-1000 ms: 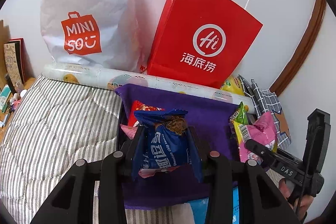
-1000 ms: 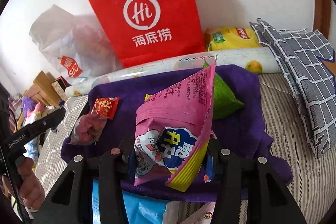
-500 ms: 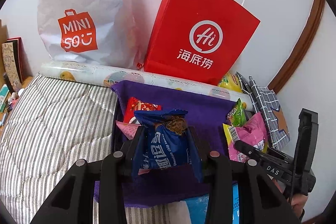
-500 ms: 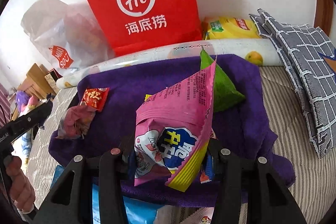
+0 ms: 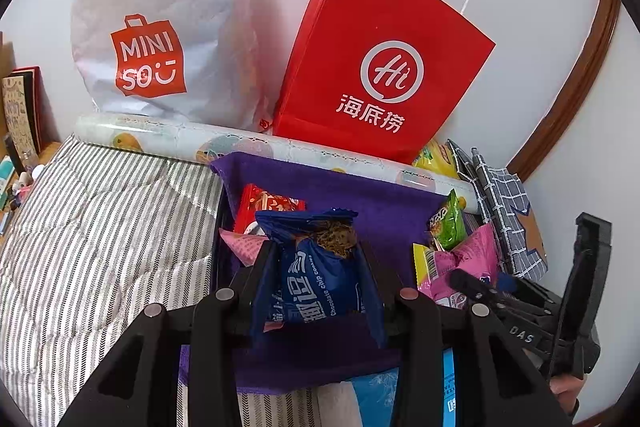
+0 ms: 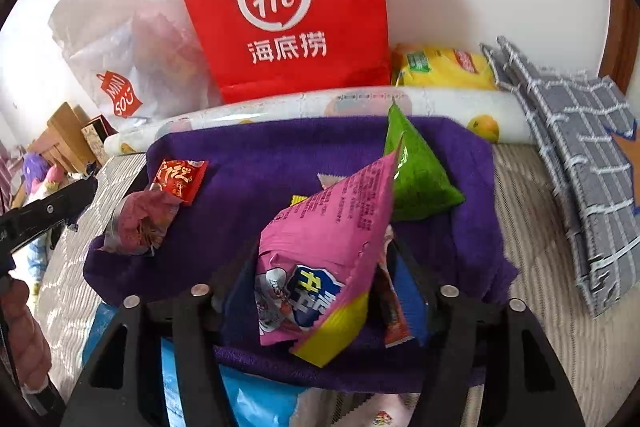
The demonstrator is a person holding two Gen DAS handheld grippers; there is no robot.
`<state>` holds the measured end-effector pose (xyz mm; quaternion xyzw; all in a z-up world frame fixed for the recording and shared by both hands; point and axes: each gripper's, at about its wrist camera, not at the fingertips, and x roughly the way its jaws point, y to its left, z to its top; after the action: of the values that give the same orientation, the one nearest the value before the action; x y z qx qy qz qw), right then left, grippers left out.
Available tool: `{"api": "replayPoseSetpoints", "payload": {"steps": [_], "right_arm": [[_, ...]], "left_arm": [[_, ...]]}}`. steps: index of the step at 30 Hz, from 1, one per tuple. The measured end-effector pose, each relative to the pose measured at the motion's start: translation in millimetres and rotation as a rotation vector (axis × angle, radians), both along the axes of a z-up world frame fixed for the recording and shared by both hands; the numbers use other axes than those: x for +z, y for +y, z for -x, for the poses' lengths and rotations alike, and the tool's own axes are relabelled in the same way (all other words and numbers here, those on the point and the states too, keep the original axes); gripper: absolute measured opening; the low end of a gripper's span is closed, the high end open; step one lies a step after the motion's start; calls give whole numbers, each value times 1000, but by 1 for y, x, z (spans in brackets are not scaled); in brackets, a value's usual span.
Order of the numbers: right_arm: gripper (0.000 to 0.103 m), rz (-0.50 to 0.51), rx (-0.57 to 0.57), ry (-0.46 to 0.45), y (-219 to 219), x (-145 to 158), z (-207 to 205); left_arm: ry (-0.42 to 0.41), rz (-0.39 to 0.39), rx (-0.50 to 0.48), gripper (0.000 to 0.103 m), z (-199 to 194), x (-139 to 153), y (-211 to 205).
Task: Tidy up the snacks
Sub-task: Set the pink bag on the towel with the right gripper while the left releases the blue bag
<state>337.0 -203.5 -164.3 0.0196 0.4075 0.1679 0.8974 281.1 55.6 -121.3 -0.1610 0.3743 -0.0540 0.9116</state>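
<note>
The left tool (image 5: 316, 277) is clenched on a blue cookie packet (image 5: 320, 275), gripping it by both sides and holding it upright above a purple cloth (image 5: 360, 199) spread on a striped bed (image 5: 100, 227). The right tool (image 6: 320, 291) grasps a pink snack bag (image 6: 324, 247) the same way, its pointed top corner tilted up and to the right over the same cloth.

On the cloth's left part lie a small red packet (image 6: 180, 179) and, touching it on the near side, a crumpled dull-pink wrapper (image 6: 140, 223). A green triangular bag (image 6: 416, 179) sits on the cloth's right part, just behind the held pink bag. A patterned roll (image 6: 320, 107) lies along the cloth's far edge. Behind the roll, against the white wall, stand a red paper bag (image 5: 384, 67) with white handles and a grey Miniso plastic bag (image 5: 160, 27). A yellow chip bag (image 6: 444, 67) lies to the right of the red bag, and a folded grey checked cloth (image 6: 580, 155) rests on the bed beside it.
</note>
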Motion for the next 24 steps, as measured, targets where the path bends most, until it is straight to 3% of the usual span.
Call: {"api": "replayPoseSetpoints", "payload": {"steps": [9,13,20,24], "right_arm": [[65,-30,13,-2,-20,14,8],[44,-43,17,1,-19,12,8],[44,13,44,-49,-4,16,15],[44,-20,22,-73,-12,23,17]], "left_arm": [[6,23,-27,38,-1,-3,-1],[16,63,-51,38,-4,-9,-4],[40,45,-72,38,-11,-20,-18],[33,11,-76,38,-12,-22,-24]]}}
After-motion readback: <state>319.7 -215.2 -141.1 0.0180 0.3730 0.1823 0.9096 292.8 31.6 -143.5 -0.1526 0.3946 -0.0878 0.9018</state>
